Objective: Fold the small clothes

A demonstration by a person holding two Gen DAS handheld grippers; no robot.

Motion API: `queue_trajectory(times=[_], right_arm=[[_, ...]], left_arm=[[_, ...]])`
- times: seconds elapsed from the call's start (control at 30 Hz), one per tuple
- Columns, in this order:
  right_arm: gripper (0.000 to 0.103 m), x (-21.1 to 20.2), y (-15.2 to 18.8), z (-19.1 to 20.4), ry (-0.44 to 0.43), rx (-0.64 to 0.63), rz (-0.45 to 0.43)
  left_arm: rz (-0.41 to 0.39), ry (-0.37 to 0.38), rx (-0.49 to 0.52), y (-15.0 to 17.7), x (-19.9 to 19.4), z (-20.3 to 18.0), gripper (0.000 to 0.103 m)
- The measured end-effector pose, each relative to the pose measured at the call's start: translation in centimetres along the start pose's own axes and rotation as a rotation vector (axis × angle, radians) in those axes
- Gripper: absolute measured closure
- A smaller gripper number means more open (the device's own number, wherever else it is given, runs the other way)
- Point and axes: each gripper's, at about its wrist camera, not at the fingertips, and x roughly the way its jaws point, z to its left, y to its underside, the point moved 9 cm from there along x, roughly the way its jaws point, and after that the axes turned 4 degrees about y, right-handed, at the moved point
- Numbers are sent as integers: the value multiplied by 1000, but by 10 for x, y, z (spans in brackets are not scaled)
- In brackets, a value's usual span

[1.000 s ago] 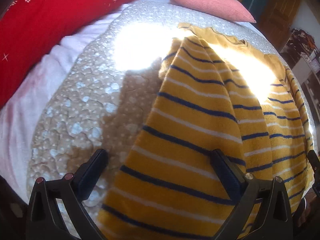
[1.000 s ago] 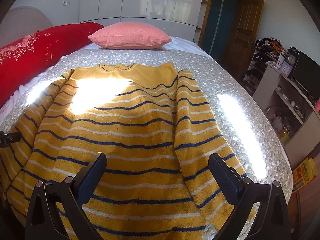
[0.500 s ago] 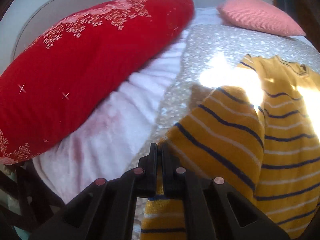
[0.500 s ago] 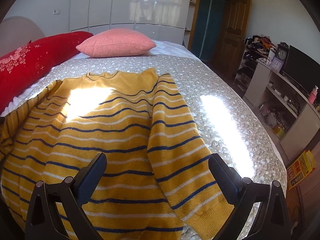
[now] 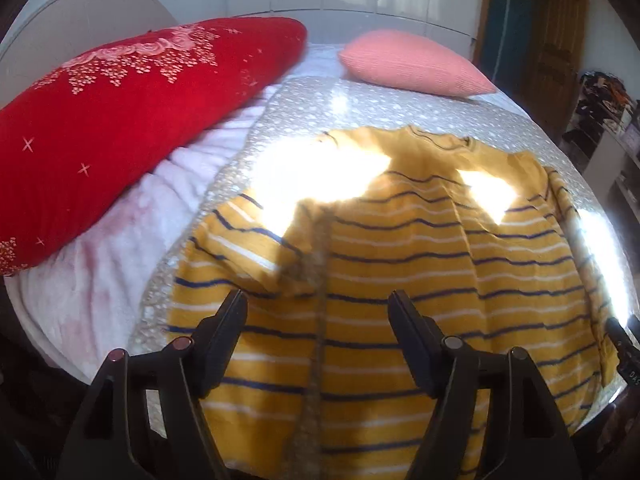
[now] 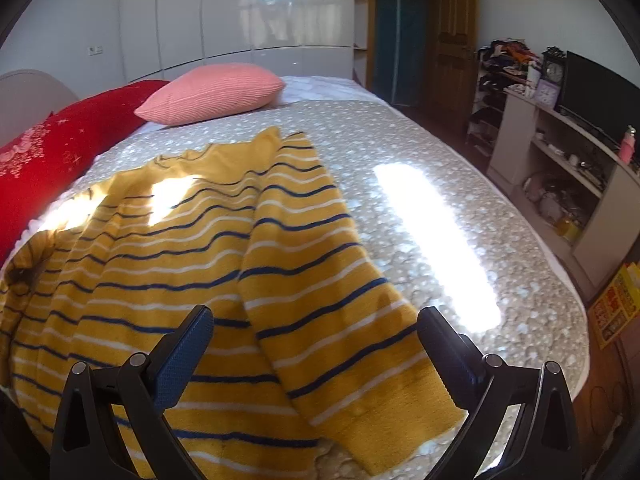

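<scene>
A yellow sweater [image 5: 420, 264] with navy and white stripes lies flat on the bed's grey spotted cover [image 5: 360, 100], collar away from me. Its left sleeve [image 5: 248, 248] lies folded in over the body. In the right wrist view the sweater [image 6: 160, 264] fills the lower left, and its right sleeve [image 6: 320, 288] lies across the body with the cuff nearest me. My left gripper [image 5: 318, 312] is open and empty above the sweater's lower left part. My right gripper [image 6: 316, 332] is open and empty, hovering over the right sleeve near its cuff.
A red pillow [image 5: 120, 120] lies along the left of the bed and a pink pillow [image 5: 416, 64] at its head. To the right of the bed stand shelves with a clock and a dark screen [image 6: 596, 96]. A wooden door [image 6: 456, 36] is behind.
My left gripper shut on the left sleeve, carried it inward over the body, and has now opened and let it go. The right gripper stayed open and drifted right toward the right sleeve.
</scene>
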Motion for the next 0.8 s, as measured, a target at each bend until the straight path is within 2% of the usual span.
queue_trajectory(times=[0.07, 0.13, 0.17, 0.2, 0.23, 0.27, 0.3, 0.33, 0.37, 0.4, 0.47, 0.5, 0.6, 0.67, 0.73, 0.8], right_arm=[[5, -3, 7, 12, -35, -62, -14], [9, 1, 15, 16, -6, -137, -16], [20, 4, 18, 15, 10, -169, -5], [41, 9, 20, 12, 12, -187, 14], [53, 13, 21, 9, 5, -188, 39], [73, 15, 21, 3, -10, -174, 59], [81, 16, 18, -4, -22, -154, 65], [83, 17, 14, -14, -10, -139, 58], [86, 17, 9, -25, 27, -133, 46], [93, 17, 4, -38, 82, -131, 36], [95, 18, -3, -67, 198, -115, 28], [95, 18, -6, -80, 223, -91, 26], [94, 10, -11, -107, 233, -12, 19], [92, 2, -11, -113, 190, 38, 4], [77, 0, -5, -112, 110, 87, 26], [44, 2, 2, -101, 23, 108, 48]], left_arm=[[36, 23, 22, 12, 7, -18, 31], [68, 37, 43, 23, 13, -32, 31], [81, 39, 55, 28, 15, -38, 31], [89, 38, 66, 31, 16, -44, 31], [93, 33, 76, 34, 17, -47, 31], [95, 26, 87, 36, 16, -51, 31], [93, 17, 97, 37, 16, -55, 31], [89, 6, 108, 38, 15, -58, 31], [84, -8, 119, 38, 14, -61, 31], [81, -20, 130, 39, 14, -64, 31], [75, -37, 149, 40, 13, -68, 31], [70, -48, 162, 40, 13, -71, 31], [50, -71, 197, 40, 10, -79, 31], [41, -68, 206, 39, 9, -83, 31], [35, -65, 209, 38, 10, -85, 31], [30, -66, 213, 39, 10, -87, 31]])
